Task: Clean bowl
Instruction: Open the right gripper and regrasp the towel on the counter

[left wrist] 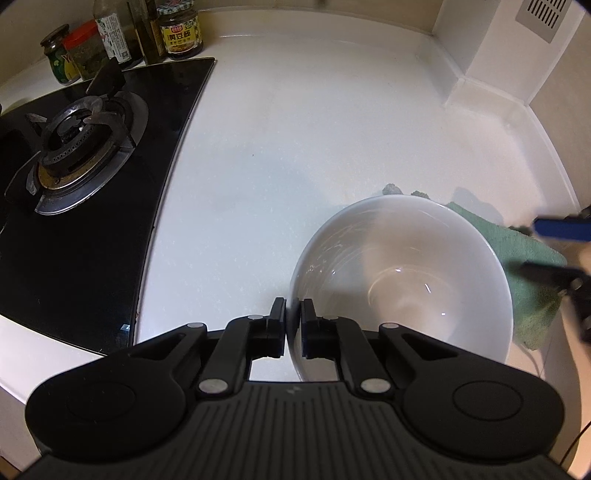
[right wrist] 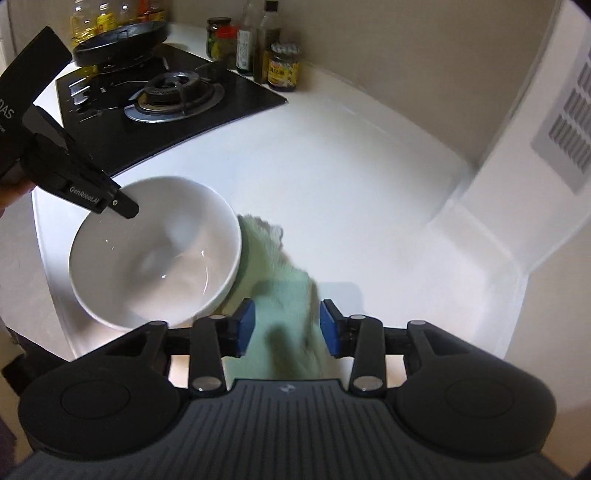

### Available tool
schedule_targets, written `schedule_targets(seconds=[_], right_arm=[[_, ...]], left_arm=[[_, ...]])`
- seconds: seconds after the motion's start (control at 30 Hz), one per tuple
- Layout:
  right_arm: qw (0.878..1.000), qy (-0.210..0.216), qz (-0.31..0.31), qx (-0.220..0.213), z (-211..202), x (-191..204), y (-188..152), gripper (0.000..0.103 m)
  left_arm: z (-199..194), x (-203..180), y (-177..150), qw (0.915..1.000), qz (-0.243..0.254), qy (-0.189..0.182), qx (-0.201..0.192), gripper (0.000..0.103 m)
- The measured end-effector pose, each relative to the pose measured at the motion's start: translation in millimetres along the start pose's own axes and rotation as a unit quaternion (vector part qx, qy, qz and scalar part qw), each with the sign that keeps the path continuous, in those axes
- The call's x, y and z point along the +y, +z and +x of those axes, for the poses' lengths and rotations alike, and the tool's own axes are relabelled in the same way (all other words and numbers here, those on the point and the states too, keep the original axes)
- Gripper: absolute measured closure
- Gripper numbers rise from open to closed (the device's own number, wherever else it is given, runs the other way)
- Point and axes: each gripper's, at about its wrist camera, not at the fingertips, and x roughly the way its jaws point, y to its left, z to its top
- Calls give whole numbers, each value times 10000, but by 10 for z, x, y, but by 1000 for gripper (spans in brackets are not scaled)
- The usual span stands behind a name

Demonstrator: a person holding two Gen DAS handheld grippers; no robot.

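— Looking at the bowl, what do you see?

— It is white, round and deep. It is smooth and shiny, with little bright spots inside. It sits on the white counter, just beside the black stove top.

— Who holds it?

— The left gripper pinches the bowl's rim. One finger is inside the bowl and one is outside, squeezed tight on the thin wall.

— And the other one?

— The right gripper is on the far side of the bowl from the stove. Its blue pads stand wide apart. A green cloth lies between them, but the pads do not squeeze it.

— What is the cloth like?

— Soft and fuzzy, and all bunched up. One edge is tucked under the bowl.

— What else is near the bowl?

— The stove top is flat, dark and glassy. It has a round metal burner. Behind the stove, far from the bowl, stand glass jars and bottles. In the right wrist view a black pan sits on the back of the stove.
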Motion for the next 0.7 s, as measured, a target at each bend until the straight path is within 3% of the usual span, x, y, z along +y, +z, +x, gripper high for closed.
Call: schedule_targets(seconds=[0.07, 0.13, 0.17, 0.27, 0.5, 0.57, 0.6, 0.7], right_arm=[[9996, 15, -194, 205, 175, -8, -15, 81], [9975, -317, -374, 518, 359, -25, -65, 81], [9978, -252, -351, 501, 348, -42, -75, 81], [9983, -84, -464, 356, 242, 42, -98, 67], [9846, -857, -1418, 558, 586, 497, -235, 66], [9801, -1033, -1569, 644, 711, 504, -280, 73], [9858, -851, -1320, 586, 725, 390, -277, 88], [9981, -177, -18, 584, 668, -91, -181, 94]], left_arm=[[-3, 0, 1, 10000, -18, -2, 8, 98], [-2, 0, -1, 10000, -18, -4, 5, 98], [-1, 1, -3, 10000, -19, -3, 1, 98], [2, 7, -2, 10000, -58, -9, 6, 98], [6, 13, 16, 10000, -23, -30, 49, 98], [9, 5, 19, 10000, 18, -21, 51, 98], [10, 5, 19, 10000, 29, -22, 52, 98], [14, 1, 19, 10000, 64, -16, 51, 98]])
